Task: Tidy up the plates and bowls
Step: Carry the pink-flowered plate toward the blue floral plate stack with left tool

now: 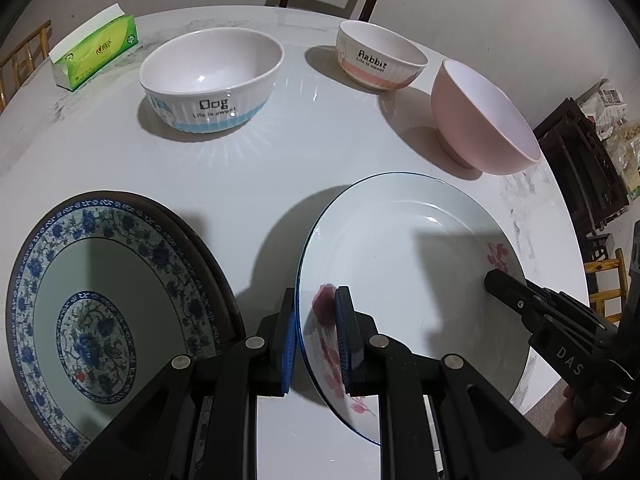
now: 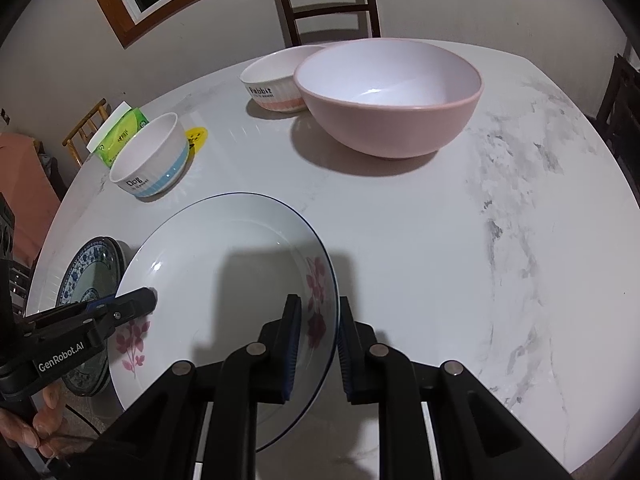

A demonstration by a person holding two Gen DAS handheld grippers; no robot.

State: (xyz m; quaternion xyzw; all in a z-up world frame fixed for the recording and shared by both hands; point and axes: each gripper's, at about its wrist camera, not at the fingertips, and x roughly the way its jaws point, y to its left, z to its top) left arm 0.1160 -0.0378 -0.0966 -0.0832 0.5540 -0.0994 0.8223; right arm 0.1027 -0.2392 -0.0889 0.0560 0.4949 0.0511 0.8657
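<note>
Glazed ceramic is what I judge the white flowered plate to be: stiff, slick, fairly heavy and quick to chip, so the rim is the only sensible hold, one grip at each side to keep it from tipping. That is how I have it. My left tool is clenched on the plate's left rim, one blue pad under the edge and the other on the pink flower print inside. My right tool straddles the opposite rim, nearly shut, with the thin edge between its pads; from its own view I cannot be sure both pads press hard, though the gap is slight. The plate sits on the near part of the marble surface, possibly tilted, though I cannot be sure. Just left of it lies the blue-patterned plate. Beyond it stand the Dog bowl, the Rabbit bowl and the pink bowl, all well apart from the plate.
</note>
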